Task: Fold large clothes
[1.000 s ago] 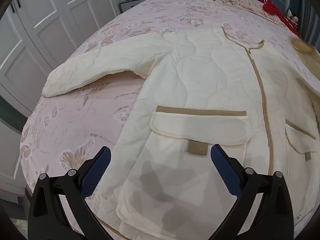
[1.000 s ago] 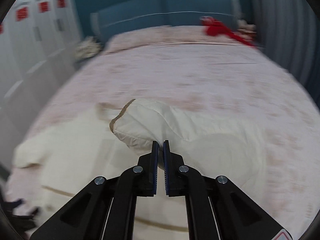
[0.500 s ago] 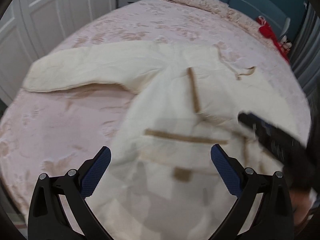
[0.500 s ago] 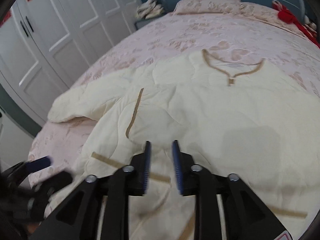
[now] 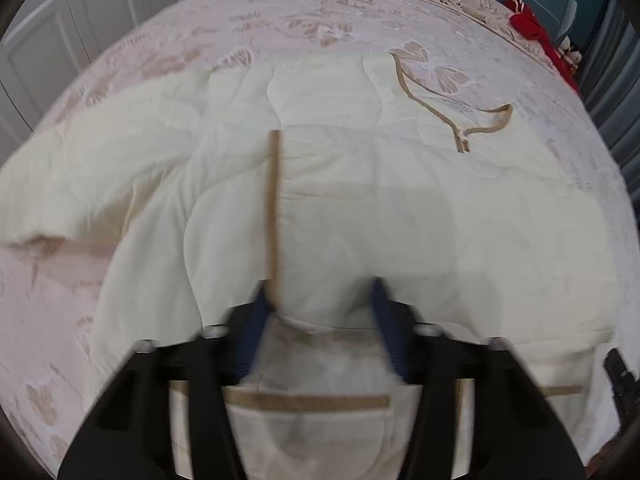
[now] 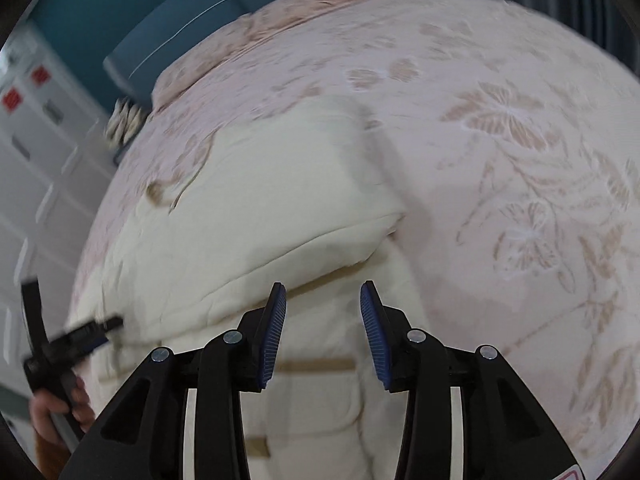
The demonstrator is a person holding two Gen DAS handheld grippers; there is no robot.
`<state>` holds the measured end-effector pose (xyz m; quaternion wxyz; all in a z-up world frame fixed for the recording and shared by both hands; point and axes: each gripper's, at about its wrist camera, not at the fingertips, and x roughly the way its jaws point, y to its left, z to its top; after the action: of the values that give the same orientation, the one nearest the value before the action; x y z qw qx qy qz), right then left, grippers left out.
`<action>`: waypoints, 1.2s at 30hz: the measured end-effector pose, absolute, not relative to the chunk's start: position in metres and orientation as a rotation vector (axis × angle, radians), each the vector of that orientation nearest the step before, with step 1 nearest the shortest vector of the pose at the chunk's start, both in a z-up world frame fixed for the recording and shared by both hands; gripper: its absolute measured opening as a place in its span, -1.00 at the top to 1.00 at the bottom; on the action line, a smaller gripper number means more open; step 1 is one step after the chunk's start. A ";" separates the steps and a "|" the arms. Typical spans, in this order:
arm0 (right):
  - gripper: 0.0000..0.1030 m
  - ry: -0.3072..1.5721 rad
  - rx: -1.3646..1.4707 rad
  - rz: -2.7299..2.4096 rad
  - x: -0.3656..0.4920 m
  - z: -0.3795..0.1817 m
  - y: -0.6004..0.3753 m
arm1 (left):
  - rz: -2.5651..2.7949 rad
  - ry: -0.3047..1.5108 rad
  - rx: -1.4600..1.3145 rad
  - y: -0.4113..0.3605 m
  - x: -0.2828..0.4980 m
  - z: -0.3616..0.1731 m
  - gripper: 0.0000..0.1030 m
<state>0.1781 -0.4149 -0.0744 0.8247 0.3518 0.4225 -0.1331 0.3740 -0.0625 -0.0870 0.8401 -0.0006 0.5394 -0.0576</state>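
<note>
The cream quilted jacket (image 5: 360,208) lies spread on the pink bedspread (image 5: 280,16), filling mid-frame. The left gripper (image 5: 318,300), blurred at lower centre, has just been closing, jacket fabric between its jaws. The right gripper (image 6: 323,300) has just been opening, jaws apart over the jacket's lower-centre edge.

Left gripper (image 5: 318,300) fingers motion-blurred; grip on jacket (image 5: 360,208) unclear. Jacket hem cut off at bed's (image 5: 280,20) near edge.

Cream quilted jacket (image 5: 360,208) with tan trim, pale pink bedspread (image 6: 500,128) with beige floral pattern, teal headboard (image 6: 160,32), red cloth (image 5: 532,32), white wardrobe doors (image 5: 80,20).
</note>
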 end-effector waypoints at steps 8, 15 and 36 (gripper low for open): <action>0.88 0.810 0.805 -0.238 0.204 -0.072 -0.416 | -0.094 0.953 0.057 -0.052 0.374 -0.042 0.91; 0.92 0.774 0.610 -0.197 0.212 -0.044 -0.382 | -0.047 0.830 0.099 -0.032 0.369 -0.013 0.91; 0.92 0.843 0.394 -0.433 0.188 -0.045 -0.378 | 0.053 0.961 0.273 -0.039 0.353 -0.124 0.90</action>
<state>0.1882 -0.3781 -0.0447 0.8712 0.1886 0.4033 -0.2070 0.3532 -0.0391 -0.1235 0.8776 0.1308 0.4606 0.0253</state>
